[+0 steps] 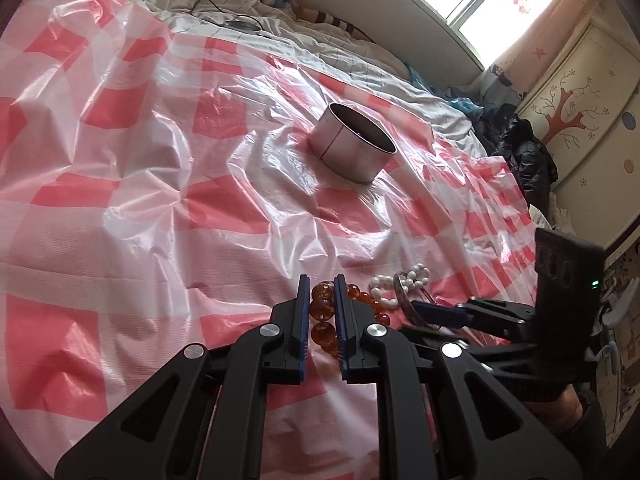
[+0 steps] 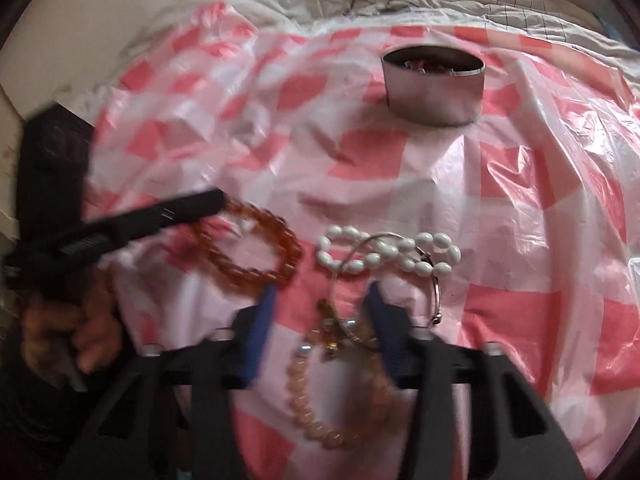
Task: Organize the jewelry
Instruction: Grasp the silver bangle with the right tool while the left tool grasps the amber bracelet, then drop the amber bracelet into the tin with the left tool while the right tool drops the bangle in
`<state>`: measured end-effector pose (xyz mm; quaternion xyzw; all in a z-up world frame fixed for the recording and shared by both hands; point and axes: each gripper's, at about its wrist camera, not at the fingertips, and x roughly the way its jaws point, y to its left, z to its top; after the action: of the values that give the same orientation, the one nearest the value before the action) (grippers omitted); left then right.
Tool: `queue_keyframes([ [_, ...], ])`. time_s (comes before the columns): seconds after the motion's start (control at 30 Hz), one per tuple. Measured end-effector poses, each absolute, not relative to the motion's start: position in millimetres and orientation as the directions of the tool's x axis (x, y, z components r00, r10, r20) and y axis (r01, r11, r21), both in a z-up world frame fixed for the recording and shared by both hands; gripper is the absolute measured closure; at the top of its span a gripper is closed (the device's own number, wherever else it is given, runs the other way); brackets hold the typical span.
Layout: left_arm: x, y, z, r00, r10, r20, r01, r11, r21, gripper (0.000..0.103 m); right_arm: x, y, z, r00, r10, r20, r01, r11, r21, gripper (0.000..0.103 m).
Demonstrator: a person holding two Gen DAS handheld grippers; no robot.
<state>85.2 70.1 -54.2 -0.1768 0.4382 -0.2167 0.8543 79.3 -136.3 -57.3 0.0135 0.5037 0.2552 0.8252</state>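
Now left gripper (image 1: 322, 286) pinched on amber round-bead bracelet (image 1: 322, 312), right gripper (image 2: 322, 302) spread wide over pale pink bead bracelet (image 2: 320, 404), white oval-bead bracelet (image 2: 384, 254) beyond, round metal tin (image 2: 434, 88) well apart on pink-checked plastic sheet (image 2: 520, 200).

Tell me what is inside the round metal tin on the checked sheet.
From the right wrist view, the tin holds a blurred heap of small red and pale pieces near its rim. The wall hides anything deeper. From the left wrist view, only its dark inner wall shows.
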Motion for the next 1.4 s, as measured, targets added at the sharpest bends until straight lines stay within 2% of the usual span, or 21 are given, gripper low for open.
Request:
queue_keyframes([
  [0.03, 85.5, 71.2, -54.4, 0.521, -0.525, -0.672, 0.214, 0.843, -0.493, 0.092, 81.4, -138.6, -59.2, 0.361, 0.436, -0.824, -0.411, 0.868, 0.279, 0.097],
  [0.17, 86.2, 71.3, -54.7, 0.517, -0.535, -0.668, 0.215, 0.836, -0.504, 0.092, 87.4, -161.1, -46.9, 0.381, 0.555, -0.739, -0.378, 0.823, 0.423, 0.098],
  [0.23, 84.9, 67.9, -53.1, 0.515, -0.547, -0.660, 0.232, 0.830, -0.507, 0.092, 89.8, -189.2, -38.7, 0.404, 0.661, -0.632, -0.319, 0.749, 0.580, 0.098],
  [0.33, 83.0, 61.2, -50.4, 0.511, -0.558, -0.653, 0.258, 0.825, -0.503, 0.092, 89.8, -230.9, -29.8, 0.469, 0.783, -0.410, -0.268, 0.568, 0.778, 0.098],
  [0.4, 83.0, 56.2, -49.3, 0.504, -0.570, -0.649, 0.266, 0.817, -0.512, 0.092, 87.2, -251.6, -25.5, 0.506, 0.818, -0.273, -0.272, 0.452, 0.850, 0.098],
  [0.47, 82.2, 50.2, -47.0, 0.502, -0.575, -0.646, 0.274, 0.814, -0.512, 0.092, 84.6, -261.6, -19.7, 0.528, 0.827, -0.193, -0.293, 0.390, 0.873, 0.098],
  [0.77, 76.9, 25.0, -14.2, 0.494, -0.646, -0.582, 0.370, 0.762, -0.532, 0.092, 85.2, -256.7, -16.6, 0.492, 0.848, -0.198, -0.304, 0.380, 0.874, 0.098],
  [0.93, 82.1, 19.9, -0.7, 0.490, -0.667, -0.561, 0.386, 0.743, -0.546, 0.092, 89.7, -262.9, -19.6, 0.501, 0.854, -0.138, -0.311, 0.327, 0.892, 0.098],
  [1.07, 100.5, 15.3, 17.6, 0.510, -0.666, -0.544, 0.407, 0.744, -0.529, 0.093, 102.9, -272.9, -23.9, 0.524, 0.847, -0.087, -0.292, 0.275, 0.916, 0.098],
  [1.4, 181.0, 1.6, 53.3, 0.565, -0.667, -0.485, 0.427, 0.740, -0.519, 0.093, 148.6, -282.2, -20.6, 0.562, 0.826, -0.042, -0.287, 0.242, 0.927, 0.098],
])
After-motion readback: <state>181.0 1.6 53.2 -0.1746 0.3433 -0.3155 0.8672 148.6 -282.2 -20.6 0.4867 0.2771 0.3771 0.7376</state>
